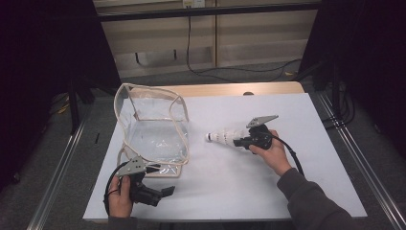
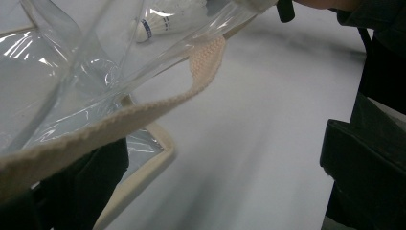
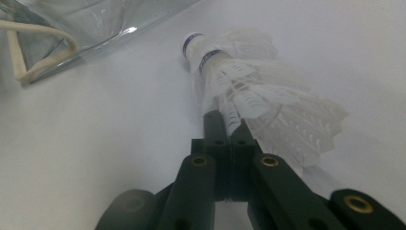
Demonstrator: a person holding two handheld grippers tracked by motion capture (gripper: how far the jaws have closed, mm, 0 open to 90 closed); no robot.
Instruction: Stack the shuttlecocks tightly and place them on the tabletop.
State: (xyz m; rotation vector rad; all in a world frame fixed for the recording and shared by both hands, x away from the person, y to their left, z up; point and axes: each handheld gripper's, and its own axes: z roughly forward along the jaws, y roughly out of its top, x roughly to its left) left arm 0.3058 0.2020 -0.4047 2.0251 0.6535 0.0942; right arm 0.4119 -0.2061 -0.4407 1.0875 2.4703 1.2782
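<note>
Shuttlecocks [image 3: 249,81] pinched in right claw [image 3: 229,125], beside clear bag [image 1: 152,125], white table [image 1: 230,182]

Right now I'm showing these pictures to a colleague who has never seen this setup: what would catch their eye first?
Probably the white shuttlecocks, a nested stack lying mid-table with the right claw shut on the feathered skirt, cork tips pointing toward the bag. Next, the clear plastic bag with beige trim standing open on the table's left side. The left claw sits near the front edge, and the bag's beige strap crosses its view.
</note>
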